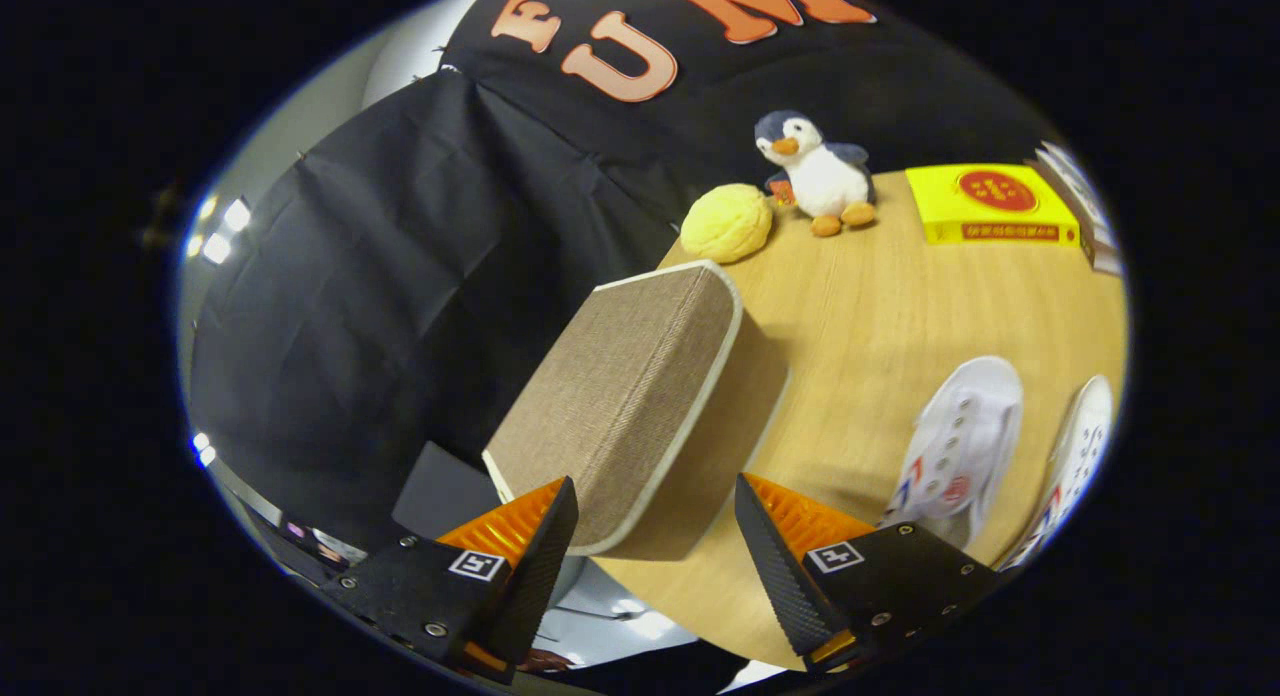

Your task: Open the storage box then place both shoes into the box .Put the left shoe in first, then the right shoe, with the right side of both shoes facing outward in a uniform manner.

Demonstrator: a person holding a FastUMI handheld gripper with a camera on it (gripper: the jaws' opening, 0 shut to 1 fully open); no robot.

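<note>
Gripper view, tilted hard. The gripper (655, 536) has its two fingers spread wide, and the near corner of the storage box (640, 396) sits in the gap between the tips. Cannot tell whether either finger actually touches the box; both appear just beside its lower edge with no evident squeeze, so nothing is firmly held. The box is tan woven fabric with a pale piped rim, lid side showing as closed, resting at the edge of the wooden table (880, 306); its far side and base are hidden by its own bulk. Beyond the right finger lie two white shoes: the nearer shoe (960, 441) shows laces, eyelets and some red-blue marking, its heel end covered by the finger; the second shoe (1075, 466) sits further right, cut off at the rim of the fisheye, only a strip of sole and side visible. Which is left or right cannot be judged. Well beyond the box, at the table's far end: a yellow round plush (727, 222), a penguin toy (815, 173) upright just beside it, and a flat yellow carton (990, 206) with a red disc, print too small to make out. Something striped past the carton is cropped and unidentifiable.
</note>
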